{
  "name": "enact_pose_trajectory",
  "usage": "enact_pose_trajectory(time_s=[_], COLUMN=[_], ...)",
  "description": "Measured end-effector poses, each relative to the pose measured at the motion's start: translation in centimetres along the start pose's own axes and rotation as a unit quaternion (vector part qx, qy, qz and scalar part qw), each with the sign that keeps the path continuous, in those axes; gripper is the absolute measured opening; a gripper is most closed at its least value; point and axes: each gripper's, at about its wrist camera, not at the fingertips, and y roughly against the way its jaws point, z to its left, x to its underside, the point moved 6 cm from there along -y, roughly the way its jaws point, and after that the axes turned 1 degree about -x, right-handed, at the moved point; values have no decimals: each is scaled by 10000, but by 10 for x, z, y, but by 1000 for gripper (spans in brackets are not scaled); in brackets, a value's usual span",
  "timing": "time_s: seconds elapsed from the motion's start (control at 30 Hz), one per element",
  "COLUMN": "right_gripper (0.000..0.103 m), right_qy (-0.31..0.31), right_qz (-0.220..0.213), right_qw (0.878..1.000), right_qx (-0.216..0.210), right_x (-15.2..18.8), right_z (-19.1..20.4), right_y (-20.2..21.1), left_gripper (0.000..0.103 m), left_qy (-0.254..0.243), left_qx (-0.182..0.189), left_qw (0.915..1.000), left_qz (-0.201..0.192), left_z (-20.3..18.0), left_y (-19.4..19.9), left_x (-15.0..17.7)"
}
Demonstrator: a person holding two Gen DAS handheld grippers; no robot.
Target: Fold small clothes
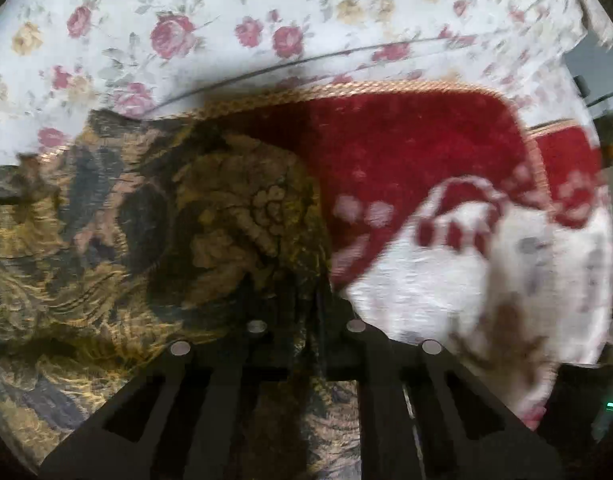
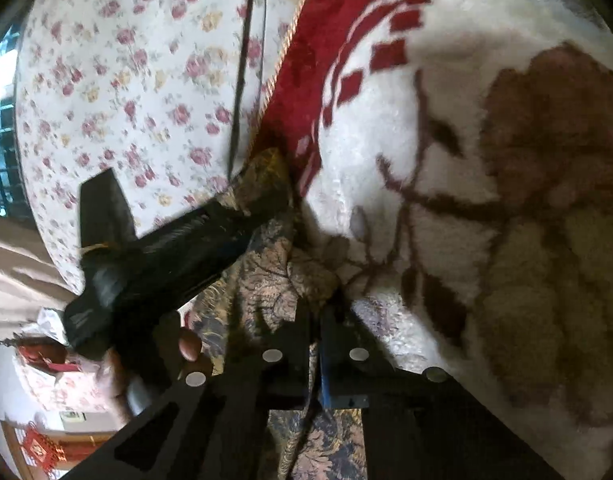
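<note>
A small garment in gold, grey and black floral fabric (image 1: 126, 232) lies bunched over a red and white blanket (image 1: 406, 152). My left gripper (image 1: 306, 304) is shut on a fold of this garment, which drapes down between its fingers. In the right wrist view my right gripper (image 2: 316, 320) is shut on another part of the same garment (image 2: 274, 276). The left gripper (image 2: 194, 236) shows there as a black body coming in from the left, its tip pinching the cloth (image 2: 266, 176) just ahead of my right fingers.
A white sheet with pink and yellow roses (image 1: 226, 20) covers the bed behind the blanket. A thin dark cable (image 2: 242, 64) runs across the sheet. The blanket's white part has a brown flower pattern (image 2: 546, 200). Room furniture and red decorations (image 2: 38, 448) show at the lower left.
</note>
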Motion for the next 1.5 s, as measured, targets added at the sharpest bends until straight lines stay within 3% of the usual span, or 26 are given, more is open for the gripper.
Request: enact_pose_trajectory(time_s=[0.07, 0.13, 0.23, 0.27, 0.37, 0.43, 0.5, 0.6, 0.67, 0.7, 0.73, 0.77, 0.8, 0.83, 0.87, 0.97, 1.1, 1.2, 1.27, 1.33, 1.43, 1.5], right_gripper=[3, 3, 3, 3, 3, 3, 3, 4, 13, 18, 31, 49, 59, 77, 84, 92, 92, 92, 92, 92, 92, 92], right_qy=[-139, -111, 156, 157, 59, -30, 232, 484, 673, 801, 1019, 1206, 1456, 1627, 1781, 2394, 3256, 3719, 4068, 4127, 4146, 4169], right_qz=[-132, -205, -333, -367, -377, -304, -336, -512, -607, -649, -675, -702, -762, -809, -866, -892, -988, -1247, -1193, -1139, -673, -396], right_qw=[9998, 9997, 9993, 9990, 9967, 9973, 9952, 9939, 9922, 9913, 9887, 9862, 9826, 9797, 9769, 9649, 9395, 9195, 9050, 9033, 9075, 9081], right_qx=[15, -76, 102, 204, 716, 673, 886, 850, 855, 824, 871, 888, 869, 847, 801, 610, 402, 242, 364, 289, 105, -2], right_x=[-1, -2, -5, -8, -15, -16, -16, -15, -13, -12, -7, -2, 6, 14, 23, 51, 98, 131, 156, 174, 194, 202], right_z=[-6, -3, 6, 4, -13, -19, -10, 6, 19, 25, 35, 42, 53, 59, 68, 99, 133, 158, 175, 183, 198, 210], right_y=[6, 9, 9, 9, -3, -8, -7, 0, 5, 8, 13, 17, 22, 28, 32, 35, 43, 44, 38, 33, 12, -3], left_gripper=[6, 6, 6, 5, 5, 5, 5, 6, 14, 27, 44, 52, 64, 69, 70, 71, 71, 70, 70, 70, 71, 70], left_qy=[92, 160, -52, -1, 175, 427, 408, 235, 223, 273, 375, 540, 652, 803, 985, 1655, 2647, 3286, 3489, 3623, 3800, 3912], left_qx=[234, 465, 340, 318, -229, -257, -271, -175, -283, -325, -333, -396, -478, -553, -608, -736, -580, -643, -670, -731, -817, -704], left_qw=[9992, 9982, 9992, 9993, 9981, 9979, 9972, 9942, 9906, 9876, 9837, 9777, 9733, 9678, 9623, 9467, 9206, 8987, 8912, 8836, 8715, 8678], left_qz=[-303, -351, -210, -186, -543, -411, -560, -1031, -1321, -1514, -1726, -1990, -2148, -2322, -2461, -2663, -2813, -2832, -2820, -2876, -2991, -2982], left_z=[1, 0, -7, -6, 11, 24, 26, 24, 29, 33, 36, 45, 54, 63, 75, 117, 181, 222, 242, 258, 281, 294], left_y=[17, 27, 24, 19, 12, 3, 11, 50, 79, 95, 109, 128, 139, 152, 164, 189, 219, 233, 238, 245, 256, 260], left_x=[-9, -18, -28, -33, -56, -59, -54, -25, 0, 18, 36, 63, 80, 102, 123, 185, 250, 286, 301, 313, 324, 325])
